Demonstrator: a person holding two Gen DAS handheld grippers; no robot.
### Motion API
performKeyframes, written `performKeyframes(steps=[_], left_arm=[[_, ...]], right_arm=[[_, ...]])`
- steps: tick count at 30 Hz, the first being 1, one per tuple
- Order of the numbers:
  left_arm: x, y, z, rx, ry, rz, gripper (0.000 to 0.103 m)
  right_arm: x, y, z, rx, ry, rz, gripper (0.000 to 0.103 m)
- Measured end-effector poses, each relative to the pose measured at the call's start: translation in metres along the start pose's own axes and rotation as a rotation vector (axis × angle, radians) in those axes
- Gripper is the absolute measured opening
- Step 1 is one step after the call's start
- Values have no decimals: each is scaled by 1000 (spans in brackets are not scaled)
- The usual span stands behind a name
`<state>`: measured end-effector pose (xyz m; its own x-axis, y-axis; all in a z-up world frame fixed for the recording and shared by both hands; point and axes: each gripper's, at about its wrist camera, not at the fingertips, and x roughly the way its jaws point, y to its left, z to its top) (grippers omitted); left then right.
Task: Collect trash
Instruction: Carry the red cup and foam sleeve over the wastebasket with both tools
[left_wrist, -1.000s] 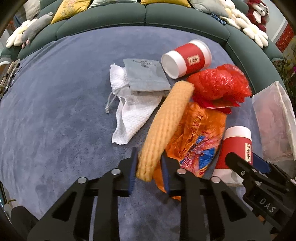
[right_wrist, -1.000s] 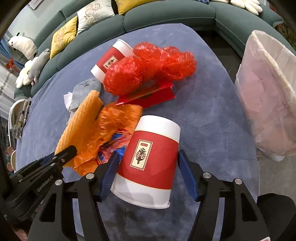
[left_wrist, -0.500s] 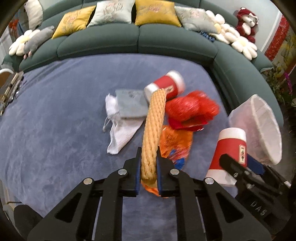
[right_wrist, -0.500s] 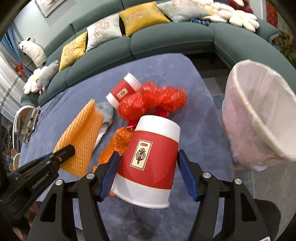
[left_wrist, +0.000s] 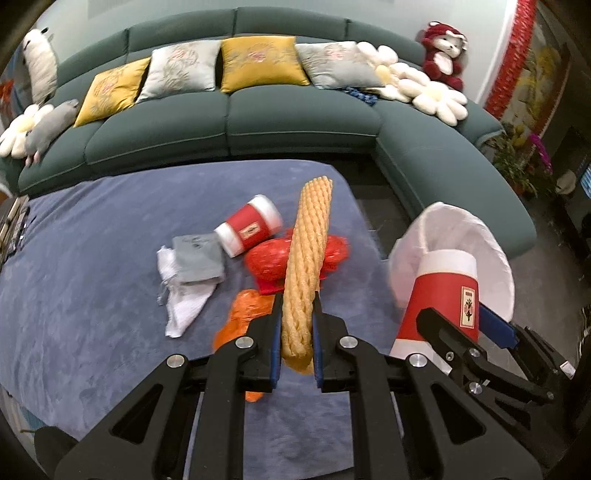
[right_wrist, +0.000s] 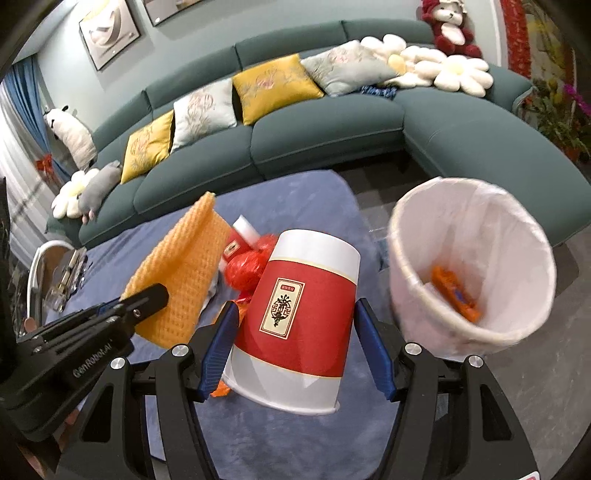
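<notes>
Wrist views downward (sharing rug (left_wrist: 92, 295)).

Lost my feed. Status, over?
Left gripper shut on foam net. Right gripper shut on paper cup. Bin ahead, path clear.

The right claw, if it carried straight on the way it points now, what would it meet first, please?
Probably the blue rug beyond the held red cup, near the red netting. The bin sits off to the right, though depth is hard to judge.
</notes>
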<state>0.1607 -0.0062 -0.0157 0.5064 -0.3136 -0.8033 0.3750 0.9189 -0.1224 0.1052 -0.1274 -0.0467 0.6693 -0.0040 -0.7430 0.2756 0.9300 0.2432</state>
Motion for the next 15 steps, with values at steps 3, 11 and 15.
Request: performKeyframes(steps=[3,11,15], left_arm=[[-1,-19,3,29,-5,-14,13],[-1,-63,4,98,-12,-48,13],[2,-83,5,127,-9,-63,13]], right_arm=[[-11,-13,2,10,-27,-14,62],[-32,-55,5,73,-73,-53,62],[-41,-74,3,101,-89,-80,62]])
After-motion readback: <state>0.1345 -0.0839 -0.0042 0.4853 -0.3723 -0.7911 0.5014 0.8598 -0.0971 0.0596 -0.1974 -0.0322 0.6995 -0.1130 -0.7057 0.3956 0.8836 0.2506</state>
